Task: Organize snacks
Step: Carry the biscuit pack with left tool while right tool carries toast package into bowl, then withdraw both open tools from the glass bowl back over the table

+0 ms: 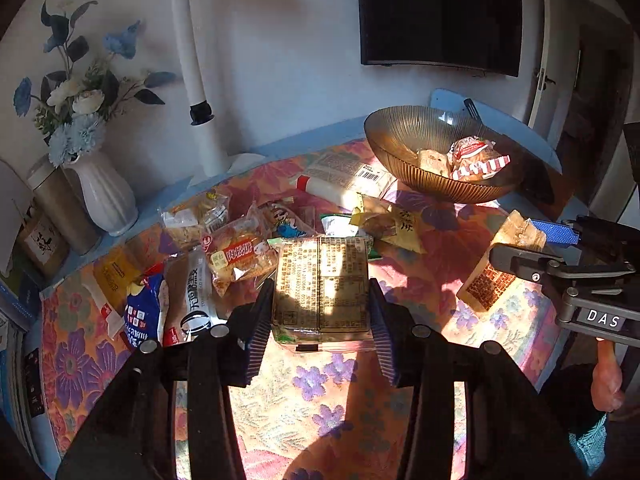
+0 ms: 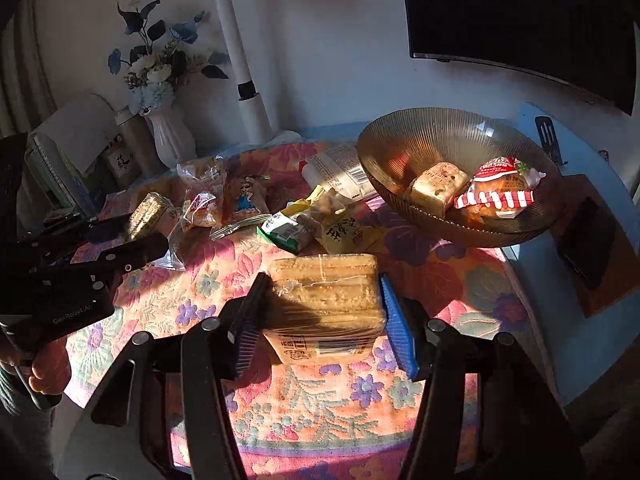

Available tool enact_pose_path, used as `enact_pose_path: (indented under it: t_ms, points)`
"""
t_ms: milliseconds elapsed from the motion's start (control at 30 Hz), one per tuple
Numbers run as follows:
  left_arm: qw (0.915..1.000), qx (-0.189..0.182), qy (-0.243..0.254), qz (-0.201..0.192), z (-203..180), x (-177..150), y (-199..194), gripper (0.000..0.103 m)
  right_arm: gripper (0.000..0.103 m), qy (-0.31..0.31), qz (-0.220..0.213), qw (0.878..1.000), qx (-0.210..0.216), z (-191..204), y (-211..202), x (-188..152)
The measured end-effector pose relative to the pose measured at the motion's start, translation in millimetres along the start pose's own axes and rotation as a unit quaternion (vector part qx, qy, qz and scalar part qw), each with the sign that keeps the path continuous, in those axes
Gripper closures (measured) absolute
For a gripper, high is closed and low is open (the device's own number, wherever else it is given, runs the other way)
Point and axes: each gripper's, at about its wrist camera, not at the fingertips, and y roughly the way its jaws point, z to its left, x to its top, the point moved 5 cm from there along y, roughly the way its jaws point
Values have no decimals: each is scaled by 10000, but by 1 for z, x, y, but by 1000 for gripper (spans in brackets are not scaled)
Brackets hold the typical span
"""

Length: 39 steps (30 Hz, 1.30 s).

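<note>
My left gripper (image 1: 320, 285) is shut on a flat snack packet (image 1: 320, 304) with its printed back facing up, held above the floral tablecloth (image 1: 320, 392). My right gripper (image 2: 323, 280) is shut on a clear-wrapped tan cake pack (image 2: 326, 304), also lifted off the cloth. Each wrist view shows the other gripper: the right gripper (image 1: 520, 240) at the right edge with the cake pack (image 1: 486, 284), the left gripper (image 2: 132, 232) at the left edge with the snack packet (image 2: 150, 208). A ribbed brown glass bowl (image 2: 400, 140) at the back right holds a few wrapped snacks (image 2: 500, 192).
Several loose snack packets (image 1: 236, 256) lie across the middle and left of the cloth. A white vase of blue flowers (image 1: 104, 196), a tin (image 1: 60, 208) and a white lamp pole (image 1: 196, 92) stand at the back. A wooden board (image 2: 592, 240) lies right of the bowl.
</note>
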Motion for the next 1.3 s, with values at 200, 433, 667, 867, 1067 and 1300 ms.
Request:
enact_pose_path:
  t_ms: [200, 433, 667, 867, 1067, 1300]
  points:
    - [9976, -519, 287, -347, -55, 93, 37, 59, 47, 405, -541, 9967, -453, -75, -10, 60]
    - [9941, -1066, 207, -52, -94, 153, 118, 59, 47, 946, -562, 9905, -818, -147, 28, 121]
    - [9929, -1156, 136, 228, -101, 167, 183, 54, 46, 1426, -199, 9845, -1005, -186, 87, 152]
    - [9929, -1183, -133, 10, -79, 175, 173, 43, 40, 1702, -487, 9815, -728, -192, 79, 163]
    - [9934, -1006, -457, -319, -31, 168, 124, 43, 40, 1440, -687, 9858, -522, -162, 51, 160]
    - [9895, -794, -933, -772, 43, 151, 29, 43, 40, 828, -927, 9922, -56, -92, 5, 164]
